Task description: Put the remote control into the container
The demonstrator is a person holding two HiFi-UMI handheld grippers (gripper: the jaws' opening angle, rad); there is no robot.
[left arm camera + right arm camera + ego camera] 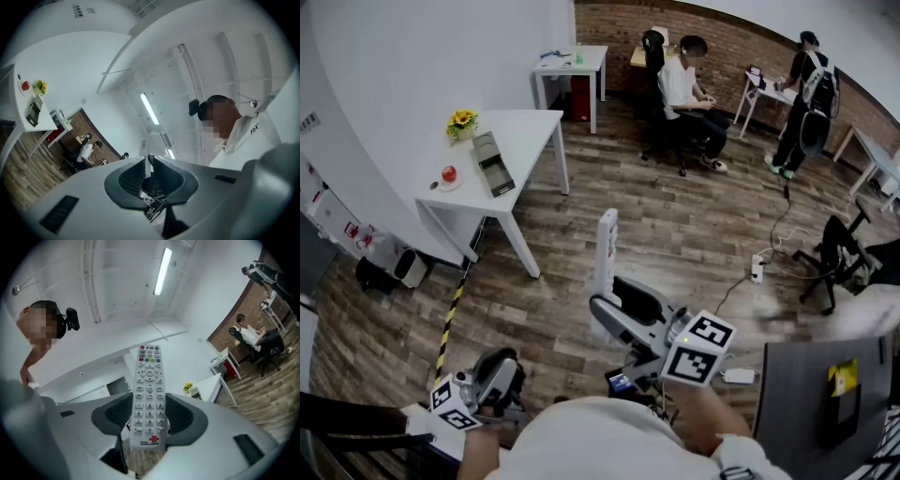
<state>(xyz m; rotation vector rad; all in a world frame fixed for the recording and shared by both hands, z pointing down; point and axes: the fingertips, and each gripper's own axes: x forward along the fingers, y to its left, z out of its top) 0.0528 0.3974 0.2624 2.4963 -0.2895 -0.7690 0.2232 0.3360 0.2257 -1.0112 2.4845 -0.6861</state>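
So right now the right tongs [149, 416] are clamped on the remote control [606, 246]. Both pads press on its sides down near the bottom rows of buttons. It's a white one, button face toward the right gripper view, and it sticks up well past the tips. From the head view we see it standing nearly upright in the air over the wooden floor [675, 225], nowhere near any surface.

The left tongs [149, 164] are closed up, pads pretty much together with nothing between them. They're held low on our left and pointed up toward the ceiling.

Over at the far left there's a white surface [525, 131] with a grey container [492, 161] lying on it. There's also a little bunch of yellow flowers [462, 120] and something small and red [448, 173] that we can't really make out. The remote is well apart from all that.

Further back, a person sits in a chair [684, 84] and another person stands [806, 94] by a small table.
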